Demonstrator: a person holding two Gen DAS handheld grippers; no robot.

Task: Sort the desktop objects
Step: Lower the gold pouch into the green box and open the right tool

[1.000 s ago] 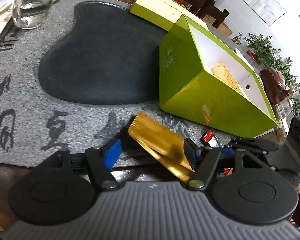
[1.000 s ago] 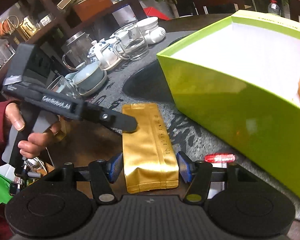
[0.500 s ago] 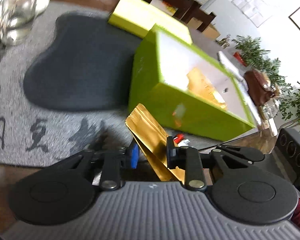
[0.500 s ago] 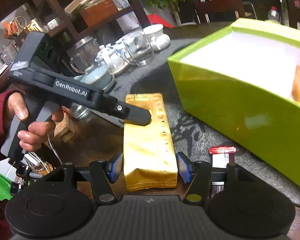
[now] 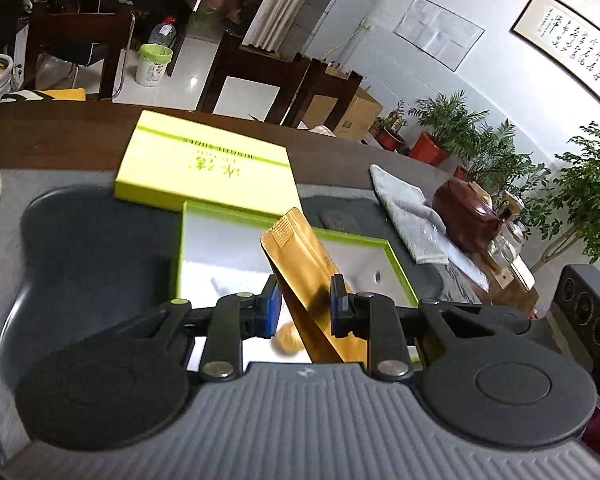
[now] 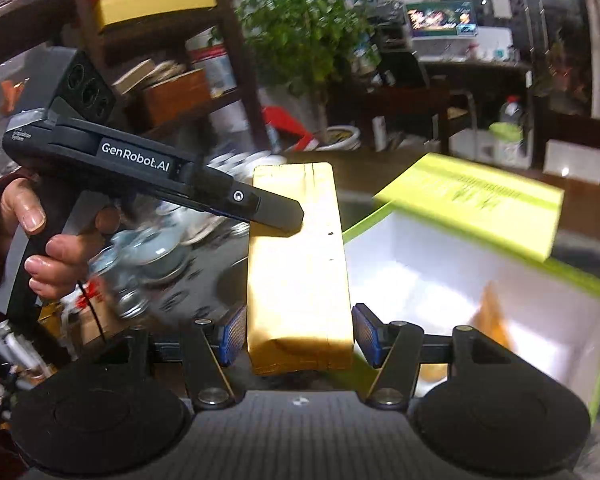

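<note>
A gold foil pouch [image 5: 296, 248] hangs in the air over the open green box [image 5: 180, 240], held at both ends. My left gripper [image 5: 305, 306] is shut on the pouch, pinching it across its thin side. In the right wrist view the pouch [image 6: 296, 248] shows its broad face, and my right gripper [image 6: 300, 334] is shut on its near end across the width. A finger of the left gripper [image 6: 268, 208] presses the pouch's far end from the left. The box's white inside [image 6: 420, 280] lies to the right and below, with a blurred gold shape [image 6: 496, 320] in it.
The box's green lid [image 5: 204, 168] lies just behind the box. A grey towel [image 5: 404, 216] and a brown teapot [image 5: 464, 216] sit to the right, and a dark tea tray [image 5: 80, 248] to the left. Cups and glassware [image 6: 152, 256] crowd the area below a person's hand [image 6: 56, 264].
The left jaws closed on the pouch. Both grippers then lifted it off the grey mat, and it now hangs over the open box.
</note>
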